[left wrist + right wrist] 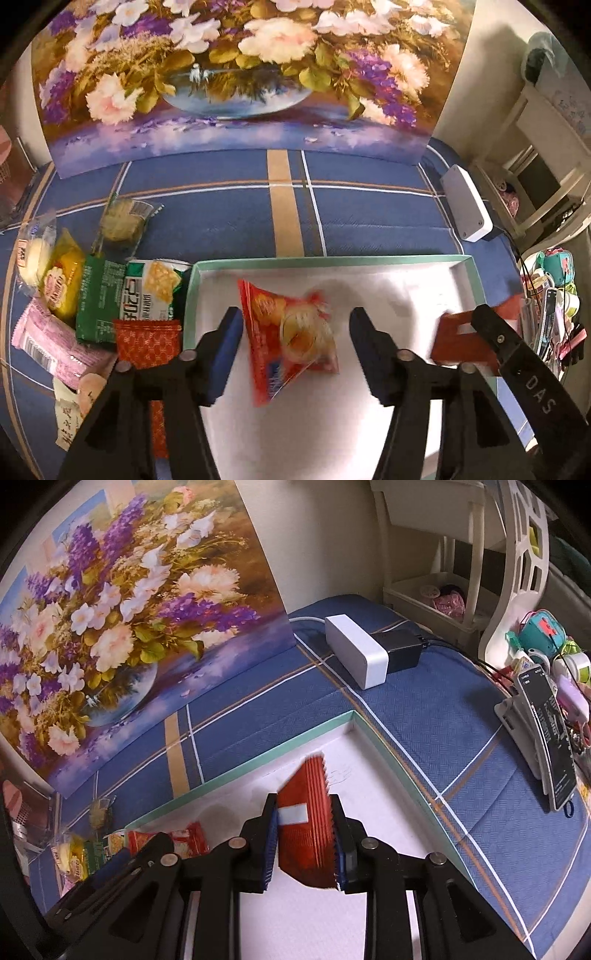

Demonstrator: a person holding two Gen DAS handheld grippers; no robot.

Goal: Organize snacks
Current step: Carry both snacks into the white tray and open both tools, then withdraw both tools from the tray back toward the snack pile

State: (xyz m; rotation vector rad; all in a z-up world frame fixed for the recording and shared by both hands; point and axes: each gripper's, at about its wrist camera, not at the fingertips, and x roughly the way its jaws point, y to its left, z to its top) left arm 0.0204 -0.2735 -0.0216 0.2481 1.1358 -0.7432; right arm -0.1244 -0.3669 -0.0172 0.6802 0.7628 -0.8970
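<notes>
Red clear-window snack pkt lies in tray; dark-red pkt upright.

Warm, dim indoor light – strong fisheye bending, dark corners, motion blur on the red snack packet
</notes>
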